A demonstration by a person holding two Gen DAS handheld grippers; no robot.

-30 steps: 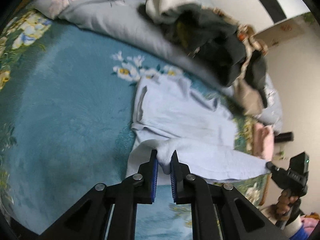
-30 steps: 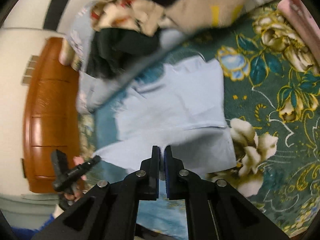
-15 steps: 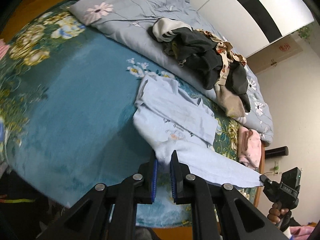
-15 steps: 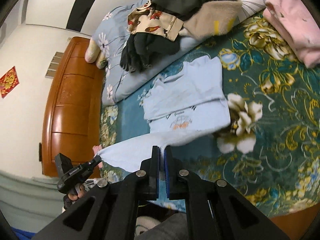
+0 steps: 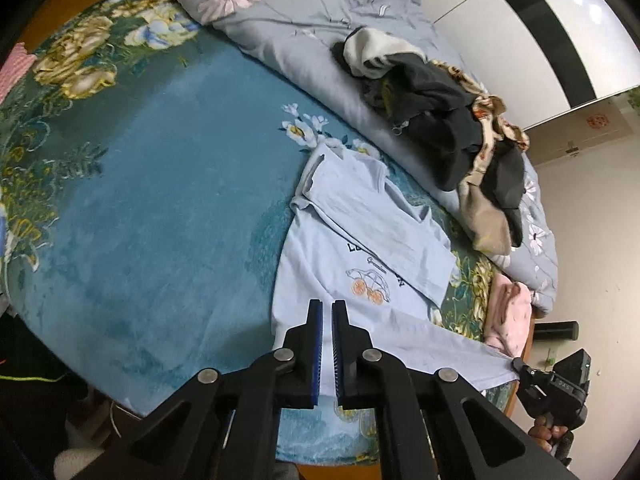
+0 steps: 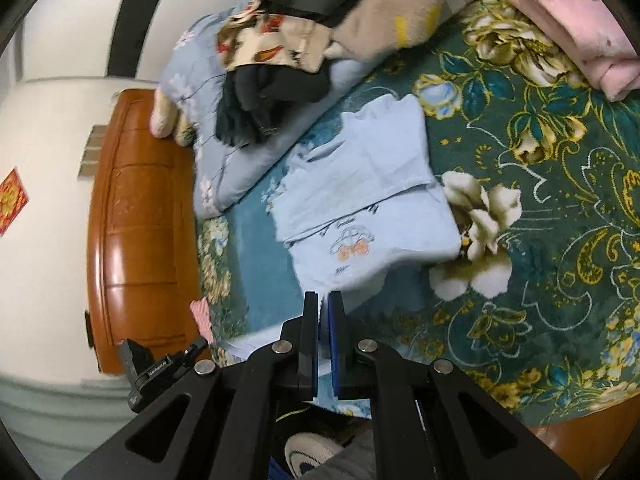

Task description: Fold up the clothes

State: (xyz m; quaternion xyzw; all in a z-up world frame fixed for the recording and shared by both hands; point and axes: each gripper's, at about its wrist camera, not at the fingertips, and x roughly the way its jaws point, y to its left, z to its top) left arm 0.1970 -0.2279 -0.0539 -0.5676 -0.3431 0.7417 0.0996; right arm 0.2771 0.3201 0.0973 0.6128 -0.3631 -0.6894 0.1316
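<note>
Bedroom setting: a bed with a teal floral bedspread [image 5: 152, 208], a grey flowered duvet [image 5: 304, 32] bunched along its far side, and a wooden headboard [image 6: 136, 216] against a white wall. Item in hand: light-blue T-shirt [image 5: 360, 240] with a small car print, lying flat near the bed's near edge, one side panel already doubled over the chest; its bottom hem is lifted off the bedspread and stretched between the two claws. Left claw [image 5: 327, 320]: jaws nearly closed, hem cloth pinched between the blue pads. Right claw [image 6: 323, 312]: jaws likewise almost together on the opposite hem corner, cloth visible in the slit. Other stock: a loose heap of dark and patterned clothes [image 5: 448, 128] on the duvet, and folded pink garments [image 5: 508, 312] beside the shirt. Risks, as judged: the grip on each side takes only a thin edge of fabric, so uneven pull could slip one corner free and drop the hem crooked; dragging the hem forward may shift the side panel and undo that fold; a slack middle could crease when laid down.
</note>
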